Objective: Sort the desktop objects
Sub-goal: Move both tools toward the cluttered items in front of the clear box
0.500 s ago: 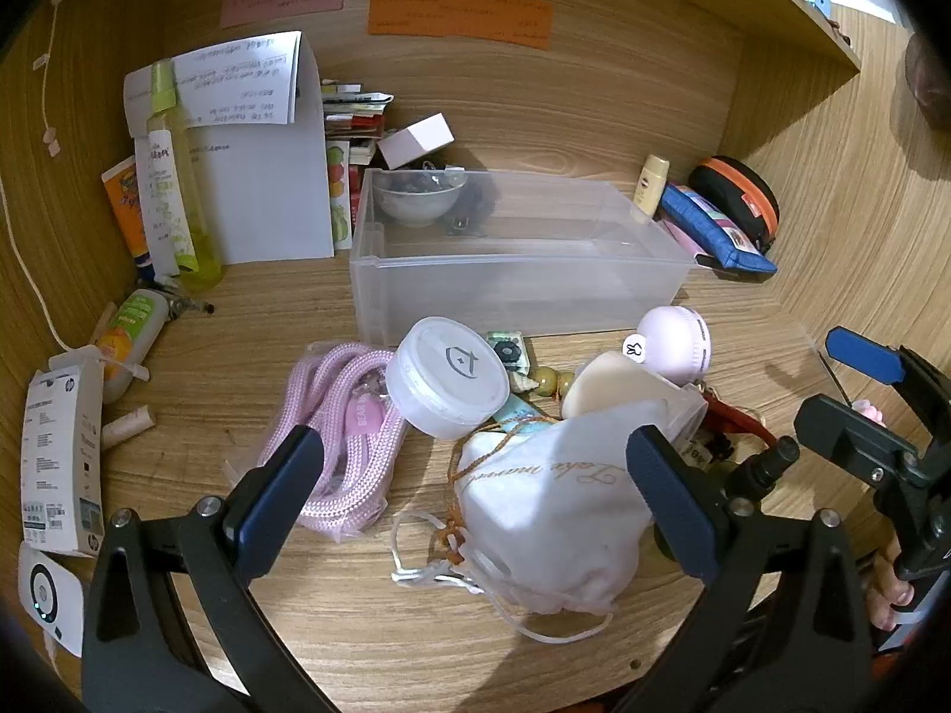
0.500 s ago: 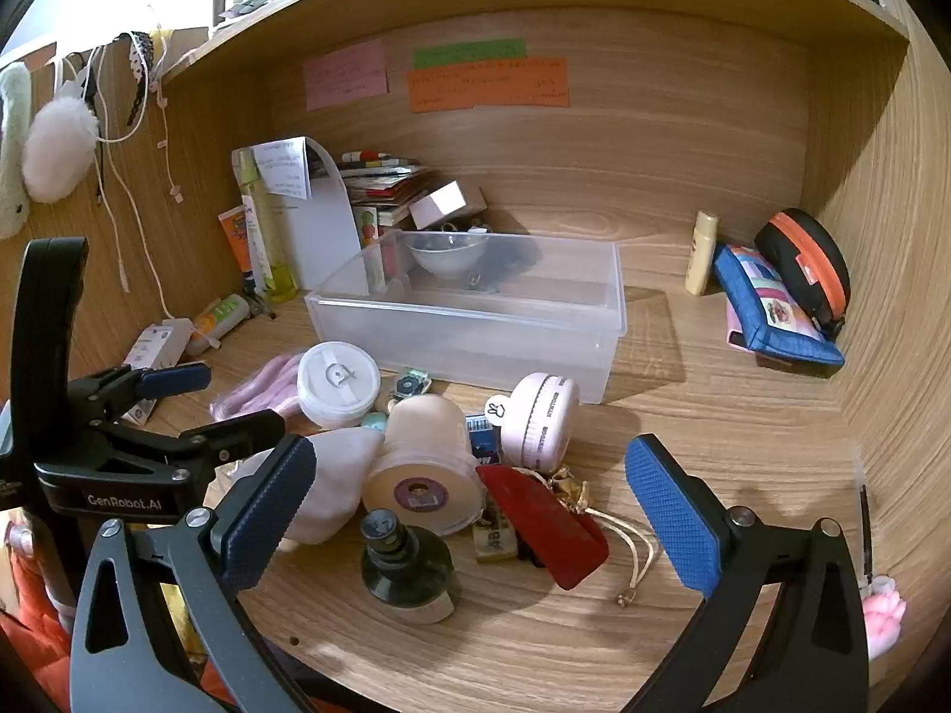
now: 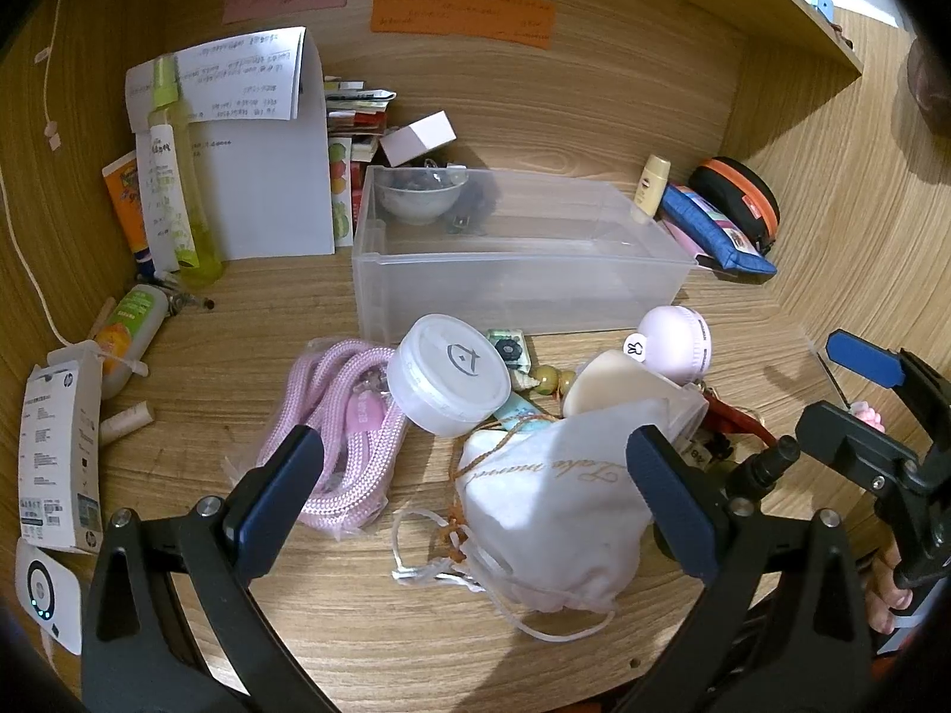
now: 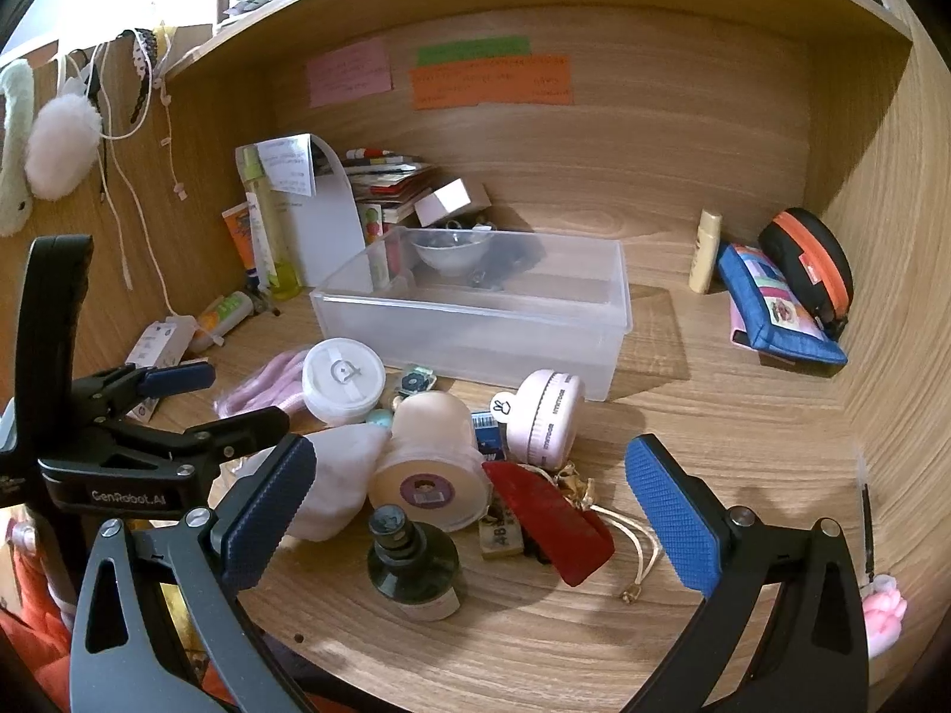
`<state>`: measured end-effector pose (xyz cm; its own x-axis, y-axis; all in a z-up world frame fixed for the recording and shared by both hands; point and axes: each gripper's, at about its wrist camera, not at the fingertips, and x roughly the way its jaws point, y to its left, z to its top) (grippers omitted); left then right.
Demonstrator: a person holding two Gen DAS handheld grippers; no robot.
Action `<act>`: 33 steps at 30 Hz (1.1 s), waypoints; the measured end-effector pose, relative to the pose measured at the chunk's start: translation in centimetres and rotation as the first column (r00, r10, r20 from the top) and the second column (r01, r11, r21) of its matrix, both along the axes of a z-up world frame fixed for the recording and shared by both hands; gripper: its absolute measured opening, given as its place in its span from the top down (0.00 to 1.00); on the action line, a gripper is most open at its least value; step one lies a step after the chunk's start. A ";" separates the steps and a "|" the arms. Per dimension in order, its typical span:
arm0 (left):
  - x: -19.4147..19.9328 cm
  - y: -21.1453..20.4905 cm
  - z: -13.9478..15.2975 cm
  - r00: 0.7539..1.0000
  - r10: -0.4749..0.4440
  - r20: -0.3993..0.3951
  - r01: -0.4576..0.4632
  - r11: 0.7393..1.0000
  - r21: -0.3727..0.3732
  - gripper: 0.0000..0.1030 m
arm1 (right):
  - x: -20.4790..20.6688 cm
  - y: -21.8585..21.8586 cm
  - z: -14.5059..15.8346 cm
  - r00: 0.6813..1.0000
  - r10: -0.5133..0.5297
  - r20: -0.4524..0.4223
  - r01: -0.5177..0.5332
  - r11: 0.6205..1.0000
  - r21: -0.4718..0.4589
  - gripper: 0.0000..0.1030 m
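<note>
**Entry: pile in front of the bin, both grippers poised, nothing lifted**

The white drawstring pouch (image 3: 553,505) lies at the near edge of the pile on the table (image 3: 416,641), between the pads of the left gripper (image 3: 475,487), cords trailing loose toward the camera. Judged soft and light; it should crush under a pinch, so take the bunched body, not the cords (they would likely slip or snag a neighbour).

Touching it: a beige tape roll (image 4: 428,463) on its side, likely stiff but prone to roll. Just beside that, a white lidded jar (image 3: 452,374), smooth, probably slippery; grip across the wall. A pink braided rope (image 3: 350,445) to the left, limp.

The dark glass bottle (image 4: 410,558) stands near the right gripper (image 4: 469,511); the fragile one, best held at the body.

Left jaws spread wide, holding nothing. Right jaws likewise spread and empty.

The clear plastic bin (image 3: 517,285) behind the pile looks like the destination.
</note>
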<state>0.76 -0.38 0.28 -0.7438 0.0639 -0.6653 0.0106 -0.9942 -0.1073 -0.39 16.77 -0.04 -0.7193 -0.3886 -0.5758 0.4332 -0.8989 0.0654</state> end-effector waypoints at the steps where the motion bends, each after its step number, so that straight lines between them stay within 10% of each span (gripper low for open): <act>1: 0.0 -0.1 0.0 1.000 0.002 -0.001 -0.002 1.000 0.001 0.00 | 0.0 0.0 0.0 1.000 0.000 0.000 0.000 1.000 0.000 0.00; 15: 2.3 -3.9 1.5 0.990 0.016 -0.140 -0.019 1.000 -0.017 0.00 | 1.8 1.6 0.9 0.995 -0.043 -0.095 0.045 0.999 0.019 0.00; 33: 6.6 -3.1 -2.6 0.998 -0.066 0.006 0.066 0.997 -0.041 0.00 | 4.1 1.3 -3.0 1.000 0.011 0.009 -0.011 1.000 0.022 0.00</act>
